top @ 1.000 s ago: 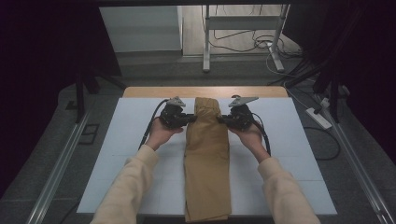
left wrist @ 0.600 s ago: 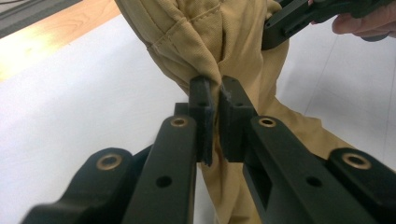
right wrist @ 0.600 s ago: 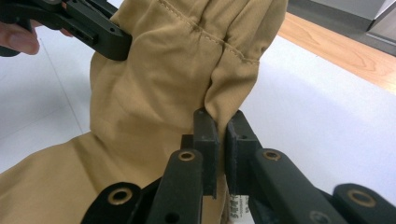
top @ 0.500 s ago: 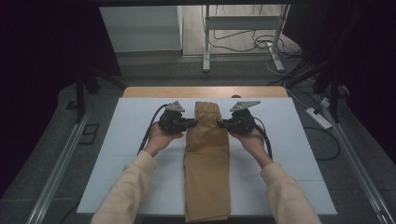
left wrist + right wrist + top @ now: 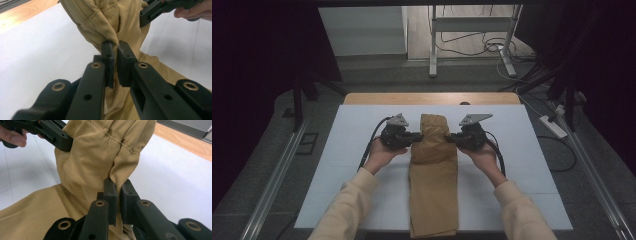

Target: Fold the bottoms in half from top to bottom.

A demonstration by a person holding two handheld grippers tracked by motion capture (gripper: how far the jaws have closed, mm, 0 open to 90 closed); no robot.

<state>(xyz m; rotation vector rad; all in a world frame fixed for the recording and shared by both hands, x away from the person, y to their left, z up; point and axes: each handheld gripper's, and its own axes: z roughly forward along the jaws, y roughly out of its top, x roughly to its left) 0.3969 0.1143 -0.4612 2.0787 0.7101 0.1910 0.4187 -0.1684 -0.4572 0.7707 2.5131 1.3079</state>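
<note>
Left claw (image 5: pixel 418 136) clenched on the left edge of the tan trousers (image 5: pixel 434 190), a pinch of cloth caught between its black pads (image 5: pixel 108 53) in the left gripper view; left hand (image 5: pixel 381 155) under the claw body, cream sleeve (image 5: pixel 344 207) coming in from the near edge

In the middle: trousers folded lengthwise into a long strip down the white surface (image 5: pixel 337 165), near end reaching the front edge, far end lifted and bunched between the two claws, hem stitching showing on the raised fold (image 5: pixel 110 142)

Right claw (image 5: pixel 451 137) clenched likewise on the right edge of the same raised end, cloth gripped between its pads (image 5: pixel 110 190) in the right gripper view; right hand (image 5: pixel 484 156) below it, cable (image 5: pixel 501 160) trailing along the wrist

Beyond the white surface, a wooden strip (image 5: pixel 432 98) along the far edge
</note>
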